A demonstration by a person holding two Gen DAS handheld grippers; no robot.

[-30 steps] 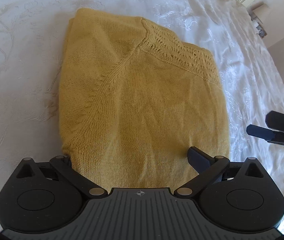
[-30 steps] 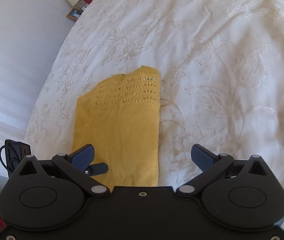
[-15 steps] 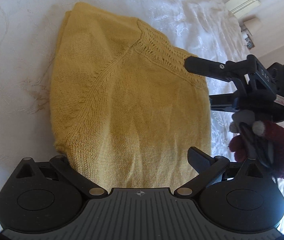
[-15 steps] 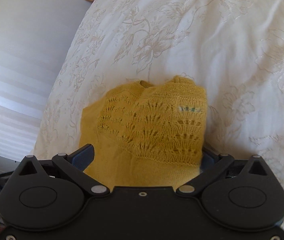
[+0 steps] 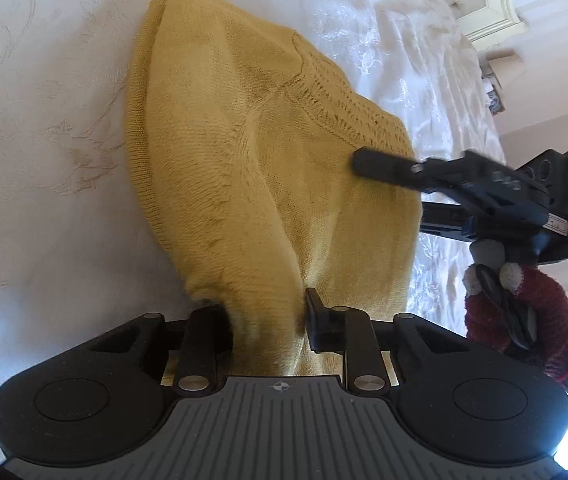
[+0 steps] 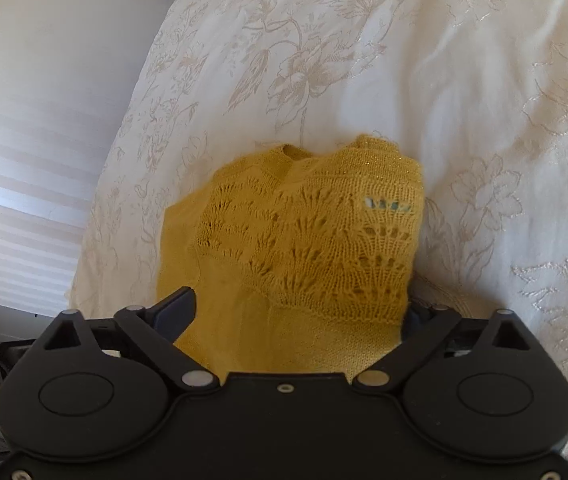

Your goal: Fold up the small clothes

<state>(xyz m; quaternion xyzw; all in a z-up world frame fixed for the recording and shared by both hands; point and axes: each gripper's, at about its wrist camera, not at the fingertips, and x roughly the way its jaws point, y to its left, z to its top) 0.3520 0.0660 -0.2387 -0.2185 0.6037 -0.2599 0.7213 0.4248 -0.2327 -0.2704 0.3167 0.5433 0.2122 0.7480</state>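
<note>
On the bedspread, left gripper pinches the sweater.

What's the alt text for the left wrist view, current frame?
The left gripper is shut on a bunched edge of a folded yellow knit sweater lying on a white floral bedspread. From the right, the open right gripper, held by a red-gloved hand, straddles the sweater's other edge.

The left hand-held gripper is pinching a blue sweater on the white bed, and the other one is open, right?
Not quite: the sweater is yellow, not blue, as the left wrist view shows. The rest holds: the left hand-held gripper is shut on a bunched edge of it on the white bed, and the right hand-held gripper is open with the sweater between its fingers.
</note>
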